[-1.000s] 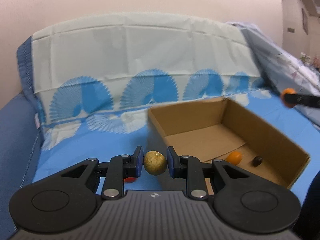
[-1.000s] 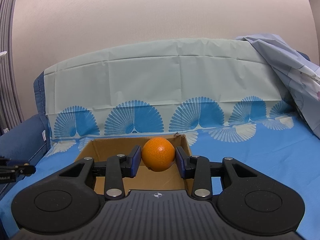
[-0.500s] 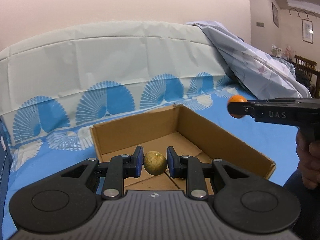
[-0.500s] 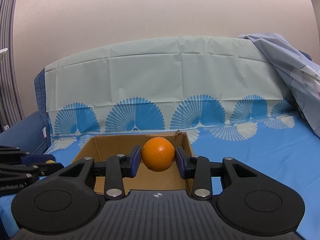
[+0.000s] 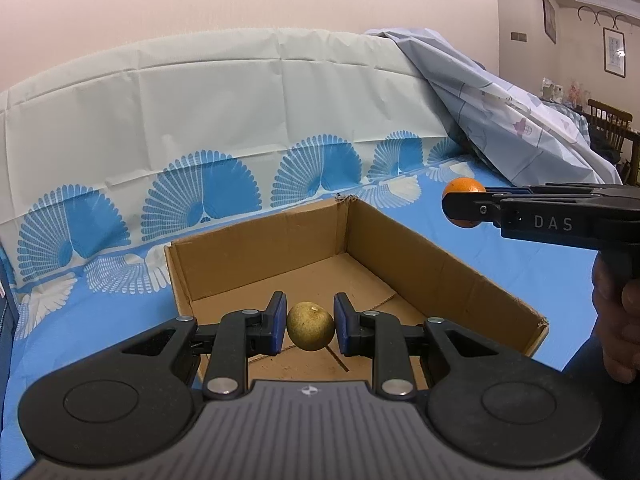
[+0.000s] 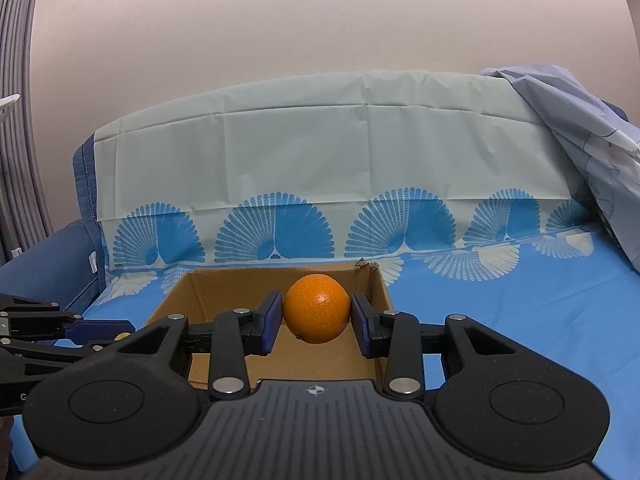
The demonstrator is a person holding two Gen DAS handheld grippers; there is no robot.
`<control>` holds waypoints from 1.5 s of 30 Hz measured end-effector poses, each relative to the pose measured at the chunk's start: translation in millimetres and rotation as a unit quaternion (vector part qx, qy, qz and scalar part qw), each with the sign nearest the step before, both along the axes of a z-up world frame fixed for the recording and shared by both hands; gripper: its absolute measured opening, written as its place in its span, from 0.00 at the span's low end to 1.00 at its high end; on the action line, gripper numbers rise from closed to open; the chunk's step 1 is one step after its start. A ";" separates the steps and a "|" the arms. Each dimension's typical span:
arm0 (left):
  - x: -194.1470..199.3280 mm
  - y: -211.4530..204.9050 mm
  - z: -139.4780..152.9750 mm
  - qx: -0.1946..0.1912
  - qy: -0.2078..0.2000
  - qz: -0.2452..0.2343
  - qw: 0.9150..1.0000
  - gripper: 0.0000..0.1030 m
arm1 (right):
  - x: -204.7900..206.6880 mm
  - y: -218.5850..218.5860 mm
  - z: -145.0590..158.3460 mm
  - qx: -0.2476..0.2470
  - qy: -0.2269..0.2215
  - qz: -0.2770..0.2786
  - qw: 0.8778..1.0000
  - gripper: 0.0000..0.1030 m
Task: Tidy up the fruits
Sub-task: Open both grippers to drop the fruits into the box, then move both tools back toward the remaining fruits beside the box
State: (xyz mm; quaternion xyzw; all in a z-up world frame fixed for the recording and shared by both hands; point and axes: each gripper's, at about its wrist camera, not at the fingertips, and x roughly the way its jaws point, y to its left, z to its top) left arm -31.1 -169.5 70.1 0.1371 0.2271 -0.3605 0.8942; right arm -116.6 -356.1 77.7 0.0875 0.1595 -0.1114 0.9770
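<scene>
My left gripper (image 5: 310, 326) is shut on a yellow-green round fruit (image 5: 310, 326) and holds it over the near part of an open cardboard box (image 5: 400, 240). My right gripper (image 6: 316, 316) is shut on an orange (image 6: 316, 308) and holds it above the same box (image 6: 200, 292). In the left wrist view the right gripper (image 5: 464, 208) comes in from the right with the orange (image 5: 464, 188), above the box's right wall. In the right wrist view the left gripper's fingers (image 6: 100, 326) show at the left edge. The gripper bodies hide most of the box floor.
The box sits on a blue bedsheet (image 6: 520, 300) with a white fan pattern. A pale covered backrest (image 6: 320, 152) rises behind it. A rumpled light-blue sheet (image 5: 500, 112) is heaped at the back right. A dark blue cushion (image 6: 44, 256) lies at the left.
My left gripper has swung right and moved over the box with its fruit. The right gripper with the orange has come closer to the box. Both grips are unchanged.
</scene>
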 end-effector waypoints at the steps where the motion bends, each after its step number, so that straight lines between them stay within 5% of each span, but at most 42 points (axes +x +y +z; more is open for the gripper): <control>1: 0.1 -0.3 0.1 0.000 0.000 0.000 1.000 0.27 | 0.1 0.1 0.0 0.000 0.000 0.000 1.000 0.38; 7: 0.7 -3.2 0.3 0.000 0.005 0.000 1.000 0.27 | 1.0 1.0 0.3 -0.001 0.003 -0.003 1.000 0.39; 10: 4.1 -4.9 -0.6 0.005 0.018 -0.001 1.000 0.44 | -0.2 0.4 1.1 0.002 -0.003 -0.002 1.000 0.51; 16: 4.4 5.2 -3.2 -0.001 0.012 0.003 1.000 0.45 | -1.0 1.9 0.5 0.003 -0.005 -0.001 1.000 0.53; 22: 0.5 40.5 3.1 -0.032 -0.027 0.001 0.999 0.19 | 0.6 3.2 0.4 0.003 -0.005 -0.002 1.000 0.53; 27: 17.6 92.0 11.2 -0.031 -0.048 0.003 0.998 0.18 | 4.9 9.5 -0.5 -0.003 0.000 0.000 1.000 0.53; 31: 50.0 132.6 2.5 0.000 -0.043 0.048 0.998 0.19 | 8.7 15.0 -0.8 -0.007 0.002 0.002 1.000 0.53; 36: 85.2 158.8 -19.8 0.012 0.008 0.111 0.994 0.19 | 15.4 23.6 -1.2 -0.007 0.006 0.003 1.000 0.48; 40: 107.3 156.9 -28.9 0.013 0.040 0.115 0.992 0.21 | 19.7 26.7 -1.1 -0.001 0.012 0.006 1.000 0.47; 45: 144.2 154.1 -51.7 0.020 0.116 0.136 0.984 0.45 | 22.2 27.7 -1.4 0.006 0.023 0.000 1.000 0.47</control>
